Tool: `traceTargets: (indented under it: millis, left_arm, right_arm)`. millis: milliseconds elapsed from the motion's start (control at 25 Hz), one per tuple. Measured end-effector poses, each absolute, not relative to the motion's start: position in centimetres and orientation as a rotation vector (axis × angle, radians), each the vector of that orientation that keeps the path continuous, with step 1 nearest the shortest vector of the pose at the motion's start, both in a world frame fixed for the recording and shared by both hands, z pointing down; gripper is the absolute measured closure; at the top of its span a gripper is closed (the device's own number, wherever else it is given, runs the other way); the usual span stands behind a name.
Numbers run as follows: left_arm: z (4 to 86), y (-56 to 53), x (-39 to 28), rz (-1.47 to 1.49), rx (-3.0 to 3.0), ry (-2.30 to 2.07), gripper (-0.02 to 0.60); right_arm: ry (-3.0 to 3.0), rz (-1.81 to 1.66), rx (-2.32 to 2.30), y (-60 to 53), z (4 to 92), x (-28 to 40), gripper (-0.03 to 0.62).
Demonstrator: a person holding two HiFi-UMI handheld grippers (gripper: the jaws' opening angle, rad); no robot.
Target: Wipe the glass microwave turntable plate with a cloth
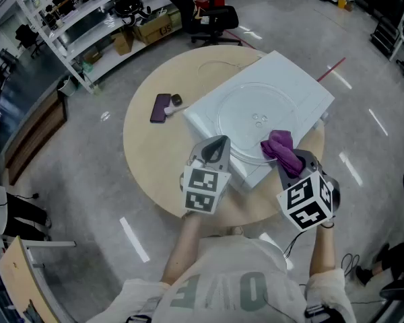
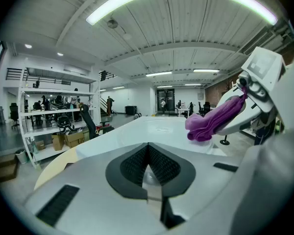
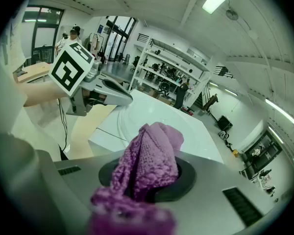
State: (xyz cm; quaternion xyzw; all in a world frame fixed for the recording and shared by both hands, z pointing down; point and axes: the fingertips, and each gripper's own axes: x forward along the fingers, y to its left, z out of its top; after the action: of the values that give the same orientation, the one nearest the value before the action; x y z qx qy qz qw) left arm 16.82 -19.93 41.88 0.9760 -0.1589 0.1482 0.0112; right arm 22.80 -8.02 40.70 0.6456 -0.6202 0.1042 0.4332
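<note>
Cloth [image 3: 152, 165]: near end blurred; masks right gripper [image 3: 149, 177] jaws. Plate [image 1: 246, 110]: near rim pt. hidden behind cloth.

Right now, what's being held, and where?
The right gripper pinches the purple cloth by one bunched end. The left gripper is shut; whether it nips the glass plate's rim is unclear.

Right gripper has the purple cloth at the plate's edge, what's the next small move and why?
Probably sweep the right gripper and its cloth across the plate toward the far side: the cloth sits at the near right edge, most of the glass lies beyond it, and the left gripper, jaws together, is at the near rim.
</note>
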Motion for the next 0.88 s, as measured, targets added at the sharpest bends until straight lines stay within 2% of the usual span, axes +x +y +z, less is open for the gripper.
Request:
traceTargets:
  millis: [360, 600, 760, 880]
  left_arm:
    - [41.9, -20.1, 17.0, 0.455, 3.039, -0.503, 0.58]
    - [42.0, -20.1, 16.8, 0.46, 3.039, -0.5, 0.58]
    - [41.8, -20.0, 17.0, 0.435, 3.04, -0.501, 0.58]
    - [42.0, -19.9, 17.0, 0.445, 3.036, -0.496, 0.58]
  right_arm:
    - [-1.557, 0.262, 1.607, -7.5, 40.4, 23.1, 0.546]
    - [-1.445, 0.208, 1.789, -12.6, 36.8, 32.0, 0.546]
    - [-1.355, 0.276, 1.804, -15.8, 38.5, 37.1, 0.546]
    - [-1.348, 0.301, 1.791, -17.1, 39.9, 38.3, 0.545]
